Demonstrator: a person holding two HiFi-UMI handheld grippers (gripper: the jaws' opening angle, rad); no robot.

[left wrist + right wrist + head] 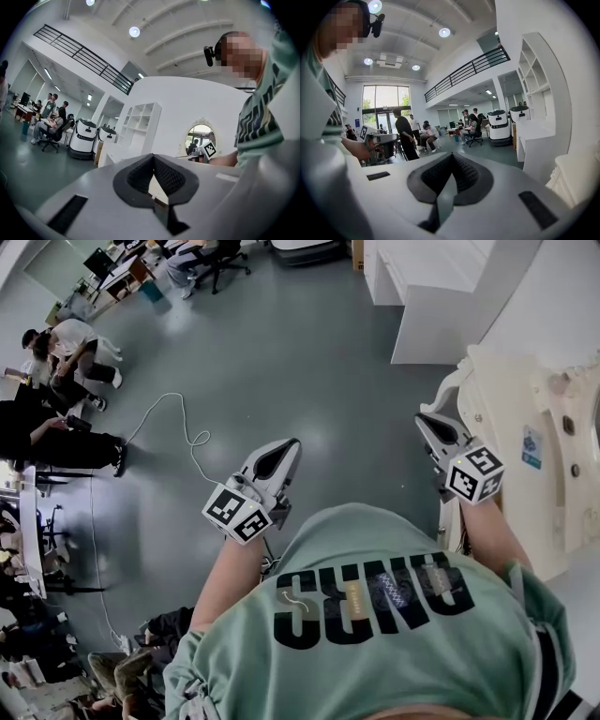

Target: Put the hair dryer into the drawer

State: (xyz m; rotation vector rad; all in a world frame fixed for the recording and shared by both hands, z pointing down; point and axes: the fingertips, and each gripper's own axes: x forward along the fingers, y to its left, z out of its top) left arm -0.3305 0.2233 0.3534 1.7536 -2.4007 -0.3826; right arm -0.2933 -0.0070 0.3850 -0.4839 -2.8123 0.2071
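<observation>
No hair dryer shows in any view, and I cannot make out a drawer. In the head view my left gripper (pixel 292 443) hangs over the grey floor in front of the person's green shirt. My right gripper (pixel 421 418) is held beside the cream dressing table (pixel 525 399) at the right. Both point away from the body. In the left gripper view the left gripper (pixel 153 156) has its dark pads meeting at the tip with nothing between them. The right gripper (pixel 452 154) looks the same in its own view, shut and empty.
A white shelf unit (pixel 441 287) stands at the back right. A white cable (pixel 183 432) loops across the floor. Several people sit or stand at the left (pixel 56 352). An oval mirror (pixel 199 138) and white wheeled machines (pixel 84 138) appear in the left gripper view.
</observation>
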